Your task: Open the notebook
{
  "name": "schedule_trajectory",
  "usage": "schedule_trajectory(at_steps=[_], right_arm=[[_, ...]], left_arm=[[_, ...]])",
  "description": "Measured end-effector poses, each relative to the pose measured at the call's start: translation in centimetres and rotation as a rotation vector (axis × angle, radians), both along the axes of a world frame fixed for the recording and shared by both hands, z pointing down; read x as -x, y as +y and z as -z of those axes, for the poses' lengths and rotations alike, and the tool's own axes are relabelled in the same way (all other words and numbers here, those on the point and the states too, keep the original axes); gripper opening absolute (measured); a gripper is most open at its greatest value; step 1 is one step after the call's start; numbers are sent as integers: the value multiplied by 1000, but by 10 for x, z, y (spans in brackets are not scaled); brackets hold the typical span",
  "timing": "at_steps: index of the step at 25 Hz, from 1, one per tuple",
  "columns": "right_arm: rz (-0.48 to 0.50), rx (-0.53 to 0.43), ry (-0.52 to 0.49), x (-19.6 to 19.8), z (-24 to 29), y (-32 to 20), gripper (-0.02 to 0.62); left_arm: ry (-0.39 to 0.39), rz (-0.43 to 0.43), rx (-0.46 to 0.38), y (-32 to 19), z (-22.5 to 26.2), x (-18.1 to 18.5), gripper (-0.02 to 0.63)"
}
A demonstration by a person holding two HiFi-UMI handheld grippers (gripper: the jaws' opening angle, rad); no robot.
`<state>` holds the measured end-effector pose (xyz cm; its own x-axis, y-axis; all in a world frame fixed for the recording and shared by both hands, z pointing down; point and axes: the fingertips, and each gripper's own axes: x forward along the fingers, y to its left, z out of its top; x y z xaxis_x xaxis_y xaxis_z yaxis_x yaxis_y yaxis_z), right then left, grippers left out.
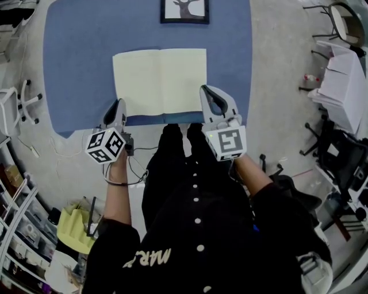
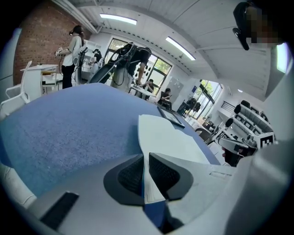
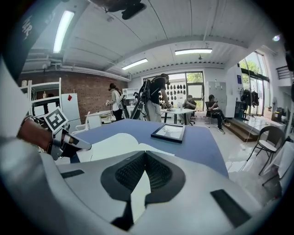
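**A:** Where is the notebook, and is it open?

**B:** A cream-paged notebook (image 1: 160,80) lies spread flat with both blank pages facing up. It sits on a blue felt-like table top (image 1: 75,57), close to the person's edge. A black-framed picture (image 1: 184,10) lies well beyond it. The opening looks essentially done.

**A:** What are the tongs doing?

**B:** The left gripper (image 1: 118,105) sits at the notebook's near-left corner. Its jaws are almost together, with a thin pale edge of the notebook pinched between the pads. The right gripper (image 1: 205,92) is at the notebook's right-hand edge, jaws closed tip to tip. Paper shows beyond them, but I cannot tell whether any is caught.

**A:** How should this step be finished well?

**B:** My judgement is to part the left jaws fully before that hand moves, so the edge is not dragged or creased. Then draw the gripper outward, low and in line with the page. Hold the right side steady so the book neither slides nor flips shut. Last, lift both clear and check that both halves lie flat.
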<state>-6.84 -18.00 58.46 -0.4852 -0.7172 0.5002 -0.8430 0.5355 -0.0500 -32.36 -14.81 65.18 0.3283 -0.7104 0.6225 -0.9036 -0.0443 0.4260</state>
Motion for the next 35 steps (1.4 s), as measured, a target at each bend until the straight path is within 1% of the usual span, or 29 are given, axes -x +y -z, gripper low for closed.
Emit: schedule_trajectory(at_steps=[5, 9, 10, 11, 13, 14, 15, 16, 17, 20, 22, 28, 31, 32, 33, 34, 35], right_arm=[[7, 29, 11, 8, -19, 2, 6], [9, 42, 23, 8, -30, 1, 6], [9, 45, 24, 8, -32, 1, 6], [10, 45, 24, 8, -32, 1, 6], [11, 45, 22, 8, -32, 1, 6], [12, 45, 21, 9, -32, 1, 6], [14, 44, 20, 9, -31, 1, 6], [16, 44, 19, 9, -31, 1, 6], [17, 44, 20, 9, -30, 2, 6], [18, 43, 21, 8, -28, 2, 6], [17, 41, 17, 8, -25, 2, 6], [16, 23, 13, 3, -16, 2, 6], [8, 7, 8, 1, -6, 0, 6], [4, -2, 3, -1, 0, 0, 6], [1, -11, -4, -3, 8, 0, 6], [-1, -23, -12, -5, 16, 0, 6], [-1, -37, -21, -6, 25, 0, 6]], left_arm=[[-67, -15, 0, -1, -7, 2, 36], [-107, -14, 30, -2, -16, 2, 41], [-130, -16, 43, -2, -18, 3, 48], [-171, -23, 58, 0, -20, 5, 57], [-305, -64, 78, 1, -23, 7, 72], [-376, -91, 75, 0, -23, 6, 75], [-431, -114, 64, -1, -21, 5, 80], [-464, -130, 52, -2, -19, 3, 83], [-480, -140, 42, -3, -18, 2, 91], [-477, -137, 28, -2, -13, 2, 114], [-472, -125, 4, -3, -4, 2, 129], [-467, -104, -108, -5, 29, -7, 135], [-442, -83, -194, -10, 53, -13, 135], [-425, -78, -234, -11, 65, -16, 125], [-405, -74, -276, -10, 79, -20, 72], [-386, -68, -318, -10, 93, -24, 3], [-370, -65, -360, -9, 108, -29, 2]])
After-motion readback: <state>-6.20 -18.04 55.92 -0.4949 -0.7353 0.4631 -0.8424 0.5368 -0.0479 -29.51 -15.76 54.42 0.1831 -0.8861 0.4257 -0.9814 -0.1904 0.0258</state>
